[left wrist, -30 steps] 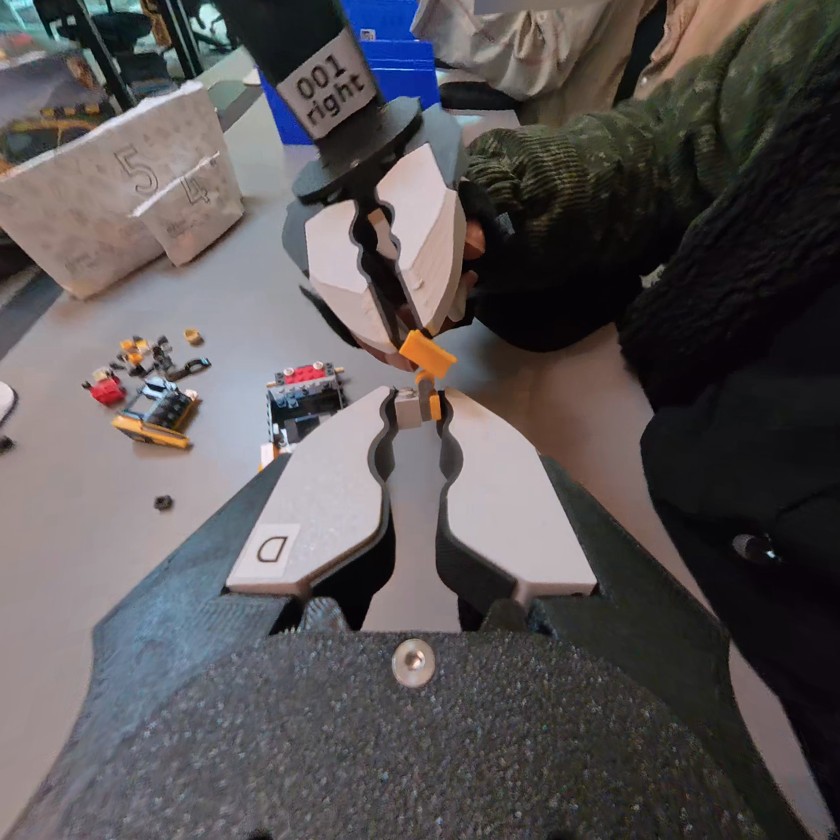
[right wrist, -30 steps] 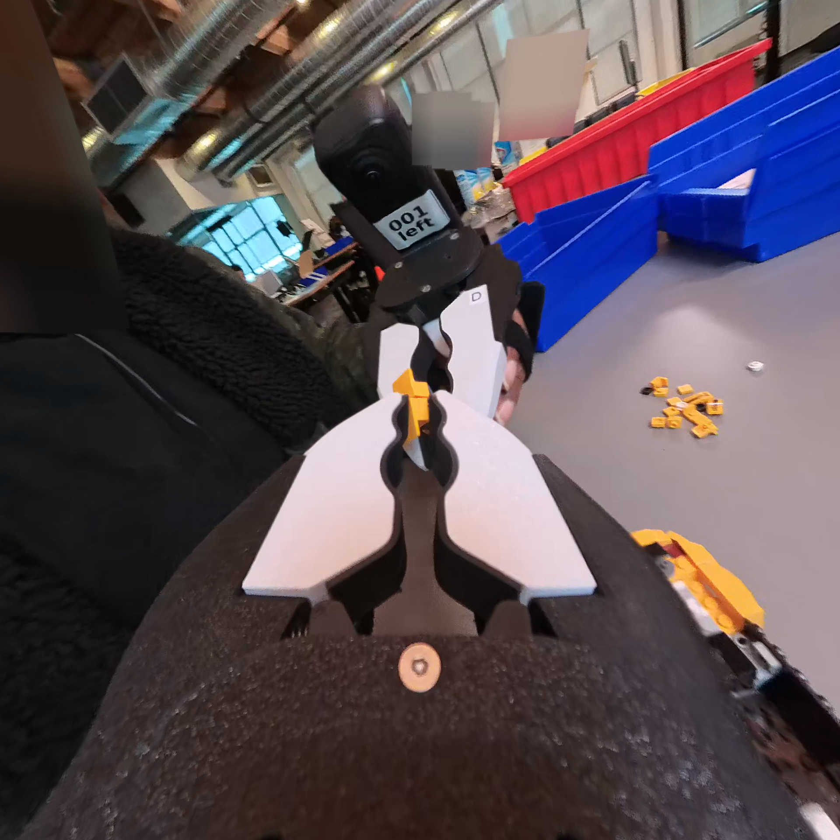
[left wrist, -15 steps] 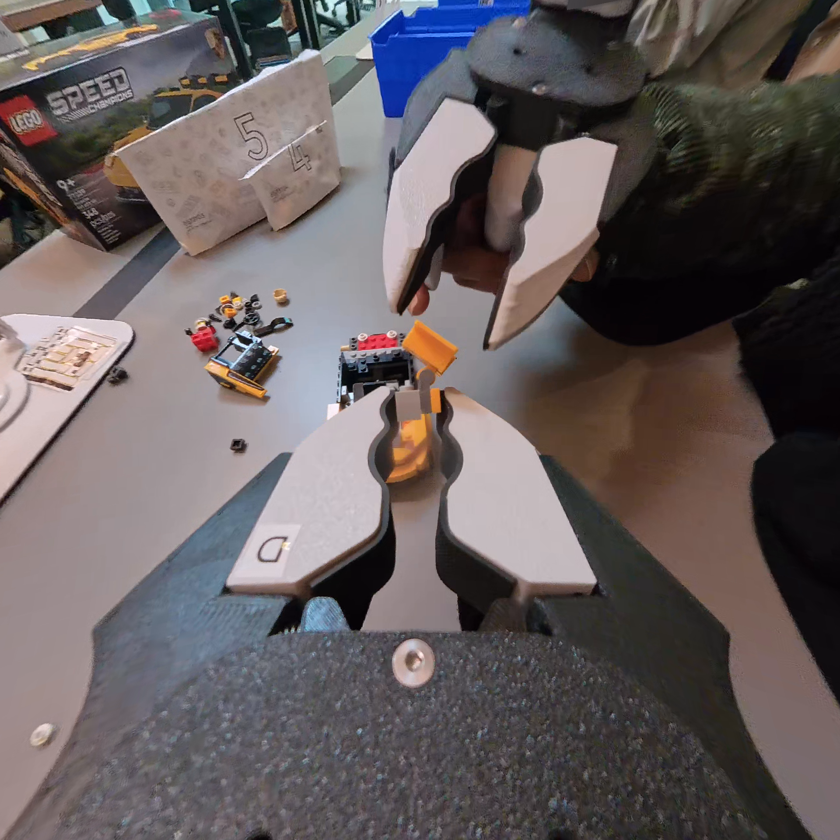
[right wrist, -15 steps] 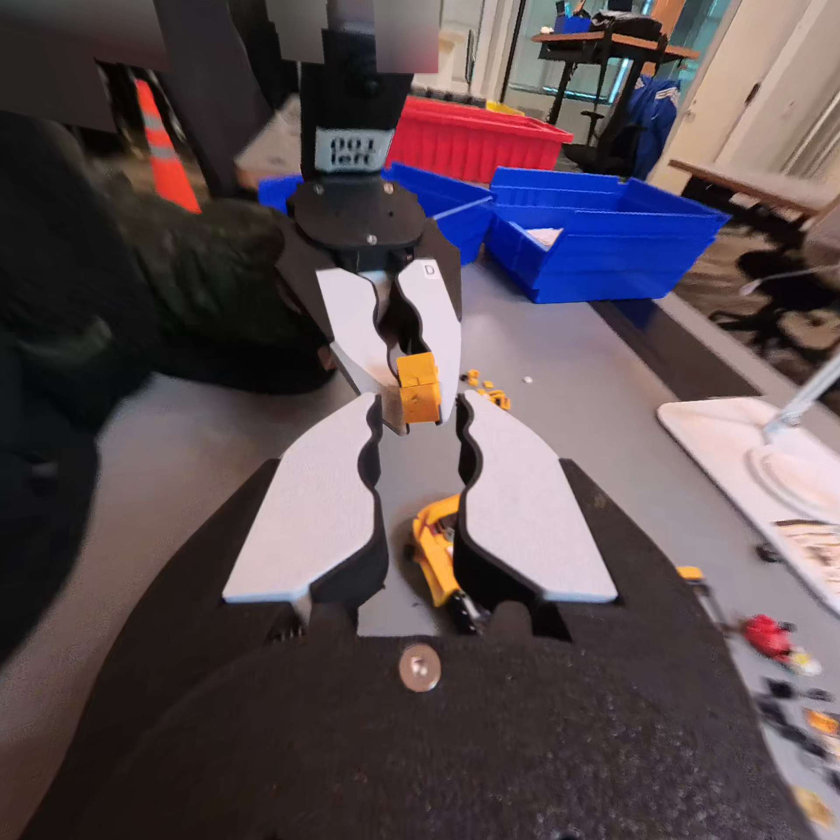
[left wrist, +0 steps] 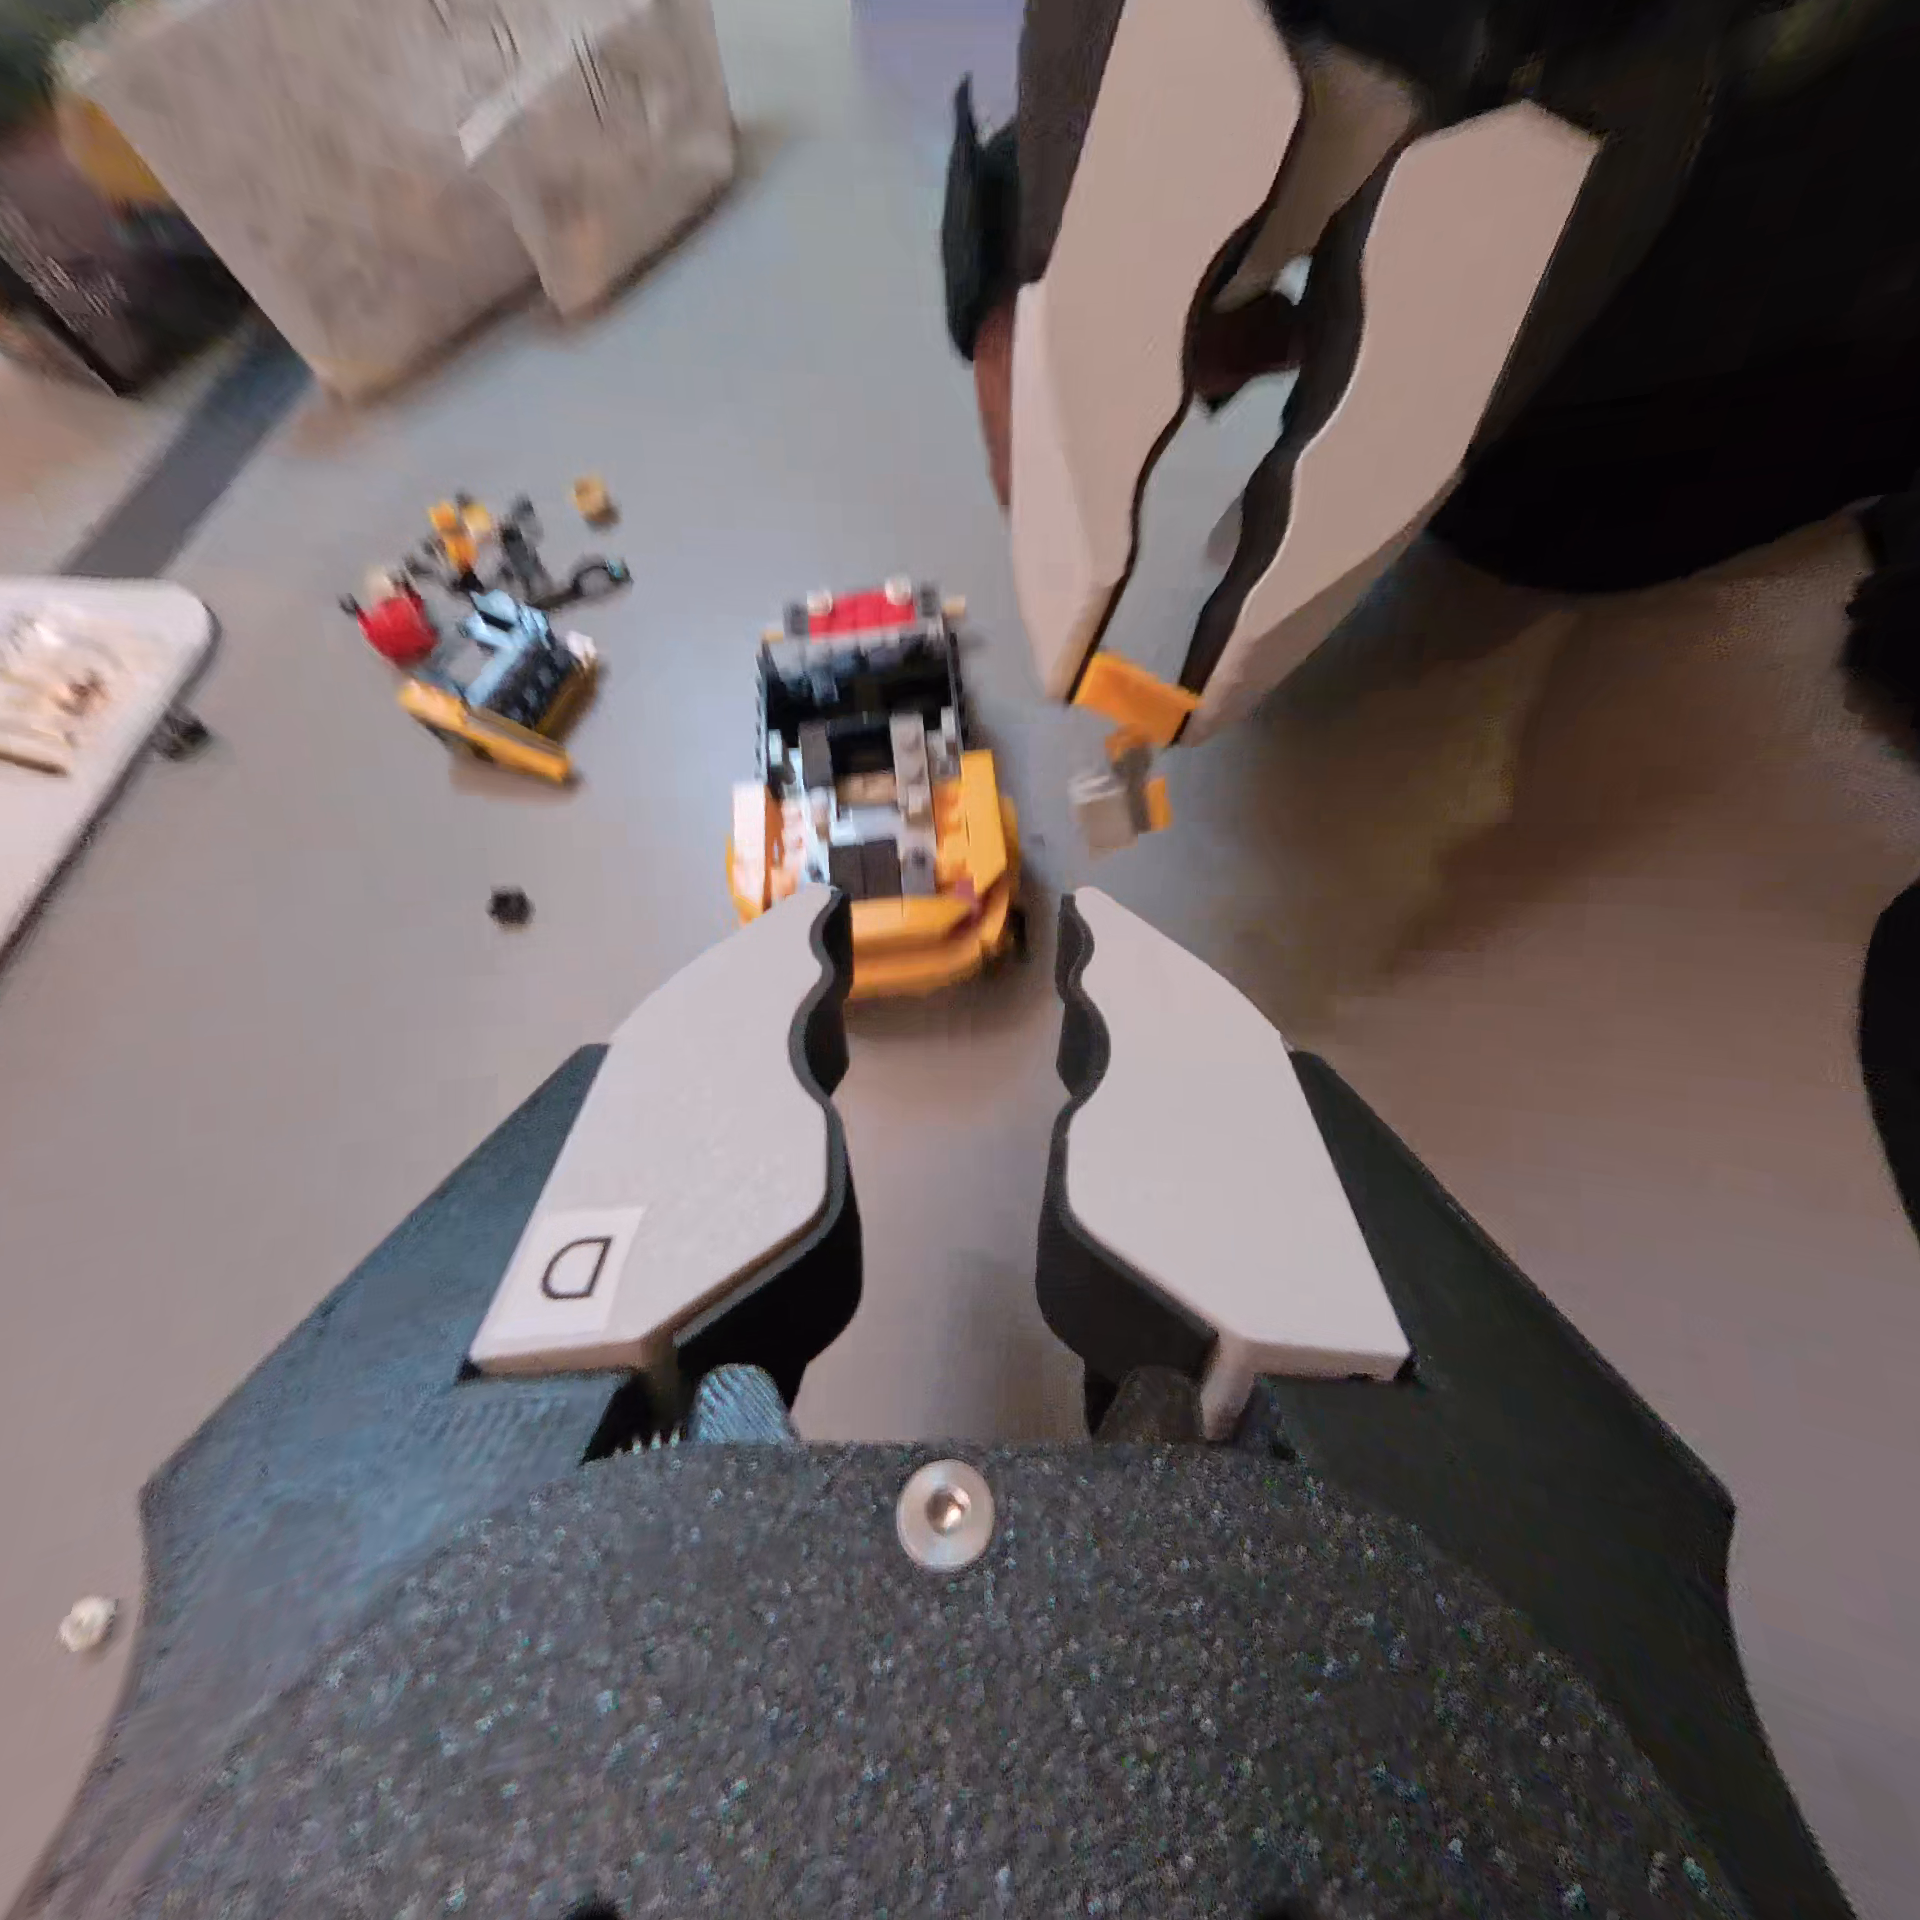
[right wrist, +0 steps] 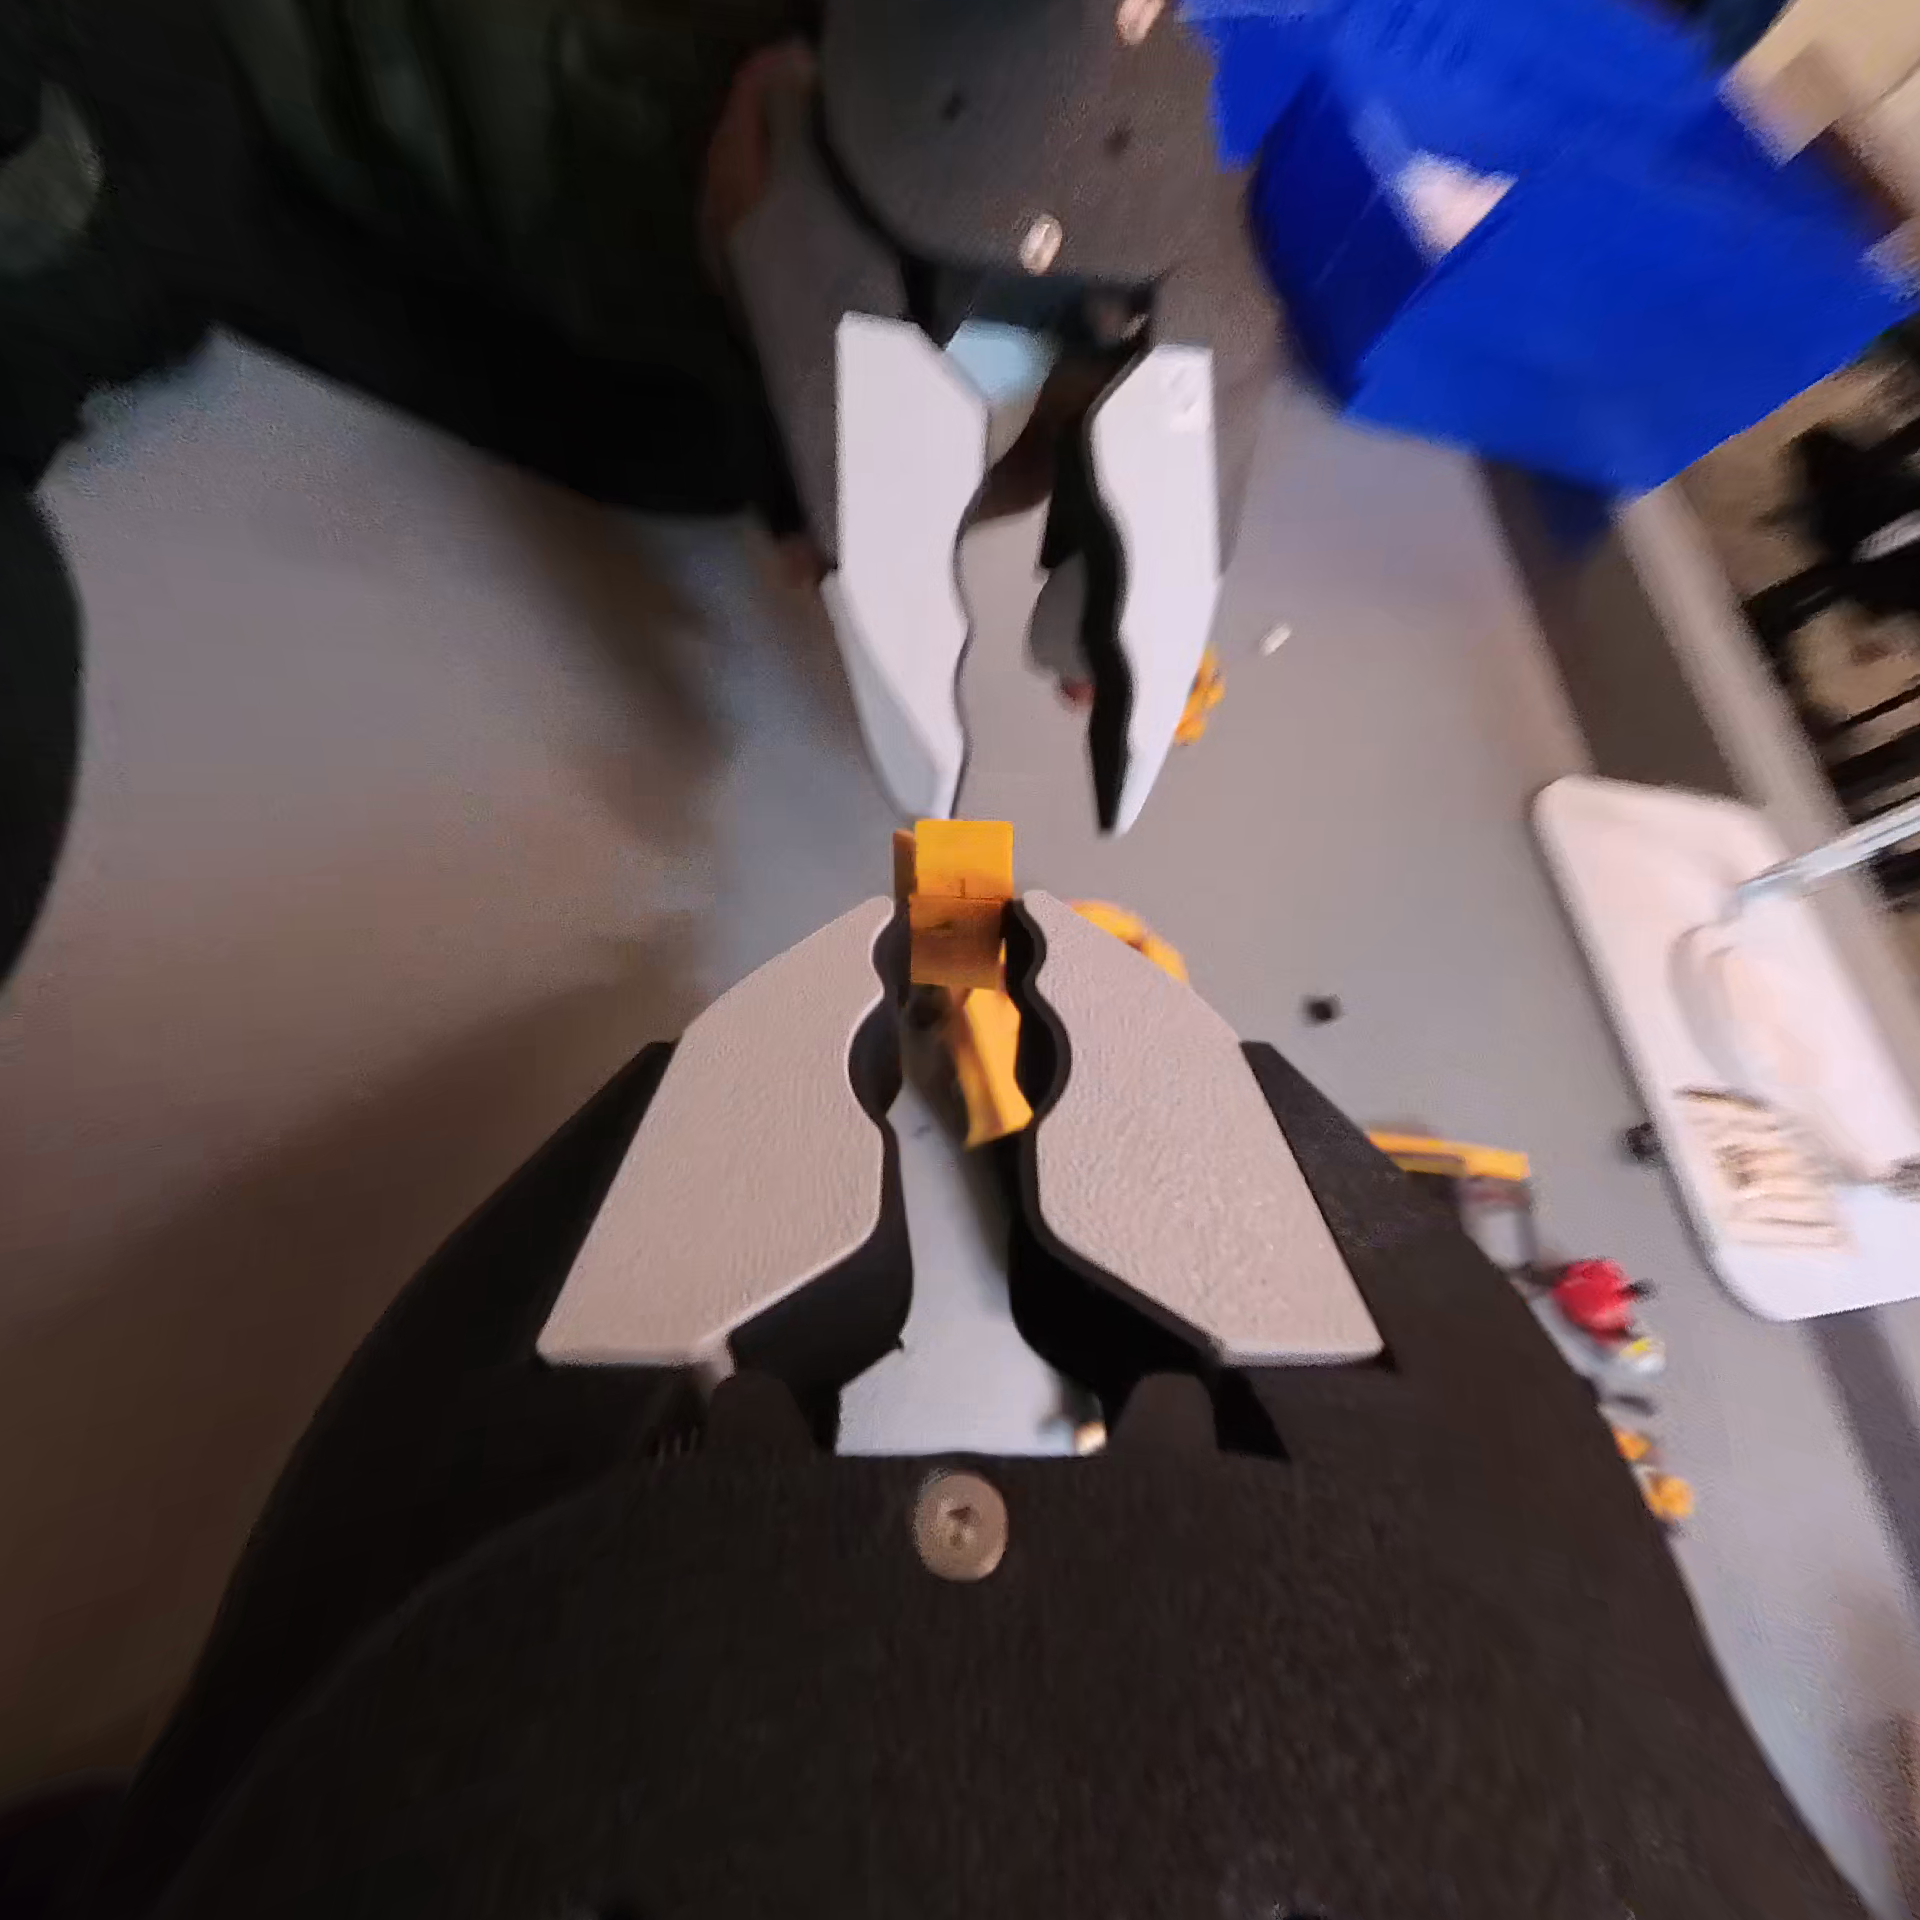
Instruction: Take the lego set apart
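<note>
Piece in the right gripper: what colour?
Orange-yellow piece, clearest in the right wrist view, clamped in the right gripper.

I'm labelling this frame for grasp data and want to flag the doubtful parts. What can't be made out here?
- Left wrist view: whether the small grey and orange piece hangs from the orange piece or lies loose; motion blur.
- Left wrist view: the car's front, hidden behind the left gripper.
- Right wrist view: blue bin, smeared and cut by the frame edge.
</note>
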A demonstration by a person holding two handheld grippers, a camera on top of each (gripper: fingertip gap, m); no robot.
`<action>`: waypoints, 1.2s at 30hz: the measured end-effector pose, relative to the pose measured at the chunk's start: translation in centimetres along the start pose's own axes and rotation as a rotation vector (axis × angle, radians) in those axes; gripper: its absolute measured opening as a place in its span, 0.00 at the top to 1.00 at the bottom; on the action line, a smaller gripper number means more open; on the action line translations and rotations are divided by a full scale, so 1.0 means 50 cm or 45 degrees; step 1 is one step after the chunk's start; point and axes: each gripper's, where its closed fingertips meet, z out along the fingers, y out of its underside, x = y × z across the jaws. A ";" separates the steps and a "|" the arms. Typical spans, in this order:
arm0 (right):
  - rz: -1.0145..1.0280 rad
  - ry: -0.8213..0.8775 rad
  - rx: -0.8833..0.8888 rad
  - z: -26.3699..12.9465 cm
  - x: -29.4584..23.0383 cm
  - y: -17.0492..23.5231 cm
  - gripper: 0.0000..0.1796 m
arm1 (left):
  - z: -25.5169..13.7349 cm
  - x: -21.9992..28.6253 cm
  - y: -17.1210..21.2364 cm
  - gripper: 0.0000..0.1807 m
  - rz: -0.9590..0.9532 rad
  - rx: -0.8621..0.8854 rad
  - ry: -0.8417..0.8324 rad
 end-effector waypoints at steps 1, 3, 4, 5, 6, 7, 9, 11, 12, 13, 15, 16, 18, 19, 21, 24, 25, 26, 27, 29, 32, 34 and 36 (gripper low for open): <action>0.025 -0.042 -0.062 0.003 -0.008 0.021 0.91 | 0.003 -0.003 0.018 0.78 -0.027 -0.043 0.017; 0.036 -0.105 -0.166 0.010 -0.025 0.055 0.91 | 0.011 -0.012 0.042 0.76 -0.063 -0.093 0.014; 0.035 -0.116 -0.199 0.015 -0.030 0.065 0.91 | 0.016 -0.012 0.050 0.75 -0.076 -0.110 0.020; 0.033 -0.117 -0.220 0.020 -0.031 0.071 0.91 | 0.022 -0.013 0.055 0.74 -0.083 -0.123 0.017; 0.040 -0.136 -0.247 0.024 -0.036 0.079 0.91 | 0.028 -0.014 0.059 0.74 -0.082 -0.135 0.011; 0.050 -0.148 -0.278 0.027 -0.039 0.089 0.91 | 0.034 -0.015 0.063 0.72 -0.080 -0.147 0.004; 0.068 -0.139 -0.329 0.033 -0.036 0.109 0.91 | 0.048 -0.018 0.068 0.72 -0.080 -0.169 -0.011; 0.092 -0.102 -0.372 0.037 -0.023 0.127 0.91 | 0.058 -0.032 0.063 0.76 -0.065 -0.169 -0.066; 0.108 -0.101 -0.369 0.038 -0.021 0.129 0.91 | 0.063 -0.041 0.062 0.78 -0.049 -0.176 -0.095; 0.129 -0.090 -0.374 0.037 -0.016 0.132 0.91 | 0.068 -0.046 0.058 0.79 -0.035 -0.170 -0.106; 0.146 -0.027 -0.407 0.036 0.004 0.145 0.91 | 0.082 -0.064 0.053 0.80 -0.046 -0.154 -0.148; 0.147 0.013 -0.432 0.035 0.016 0.154 0.91 | 0.088 -0.076 0.053 0.82 -0.060 -0.156 -0.178; 0.159 0.057 -0.459 0.033 0.033 0.169 0.91 | 0.096 -0.098 0.057 0.80 -0.047 -0.170 -0.234; 0.178 0.056 -0.451 0.033 0.036 0.173 0.91 | 0.096 -0.107 0.058 0.79 -0.033 -0.165 -0.251; 0.219 0.036 -0.414 0.032 0.035 0.172 0.89 | 0.088 -0.126 0.053 0.79 -0.037 -0.119 -0.289; 0.270 0.014 -0.326 0.023 0.039 0.151 0.86 | 0.061 -0.155 0.027 0.79 -0.072 0.031 -0.343; 0.284 0.012 -0.292 0.020 0.042 0.141 0.85 | 0.050 -0.163 0.020 0.79 -0.066 0.066 -0.370; 0.297 0.021 -0.258 0.015 0.048 0.130 0.84 | 0.040 -0.169 0.016 0.79 -0.050 0.095 -0.393; 0.311 0.043 -0.220 0.010 0.056 0.119 0.82 | 0.031 -0.173 0.012 0.79 -0.031 0.123 -0.417; 0.346 0.115 -0.114 0.000 0.077 0.093 0.79 | 0.012 -0.177 -0.002 0.82 0.011 0.184 -0.467; 0.398 0.309 0.119 -0.020 0.127 0.043 0.76 | -0.038 -0.179 -0.041 0.89 0.055 0.325 -0.598; 0.463 0.391 0.246 -0.036 0.147 0.015 0.76 | -0.095 -0.168 -0.074 0.94 0.007 0.411 -0.712; 0.504 0.428 0.349 -0.050 0.150 -0.017 0.75 | -0.171 -0.136 -0.098 1.00 -0.084 0.489 -0.835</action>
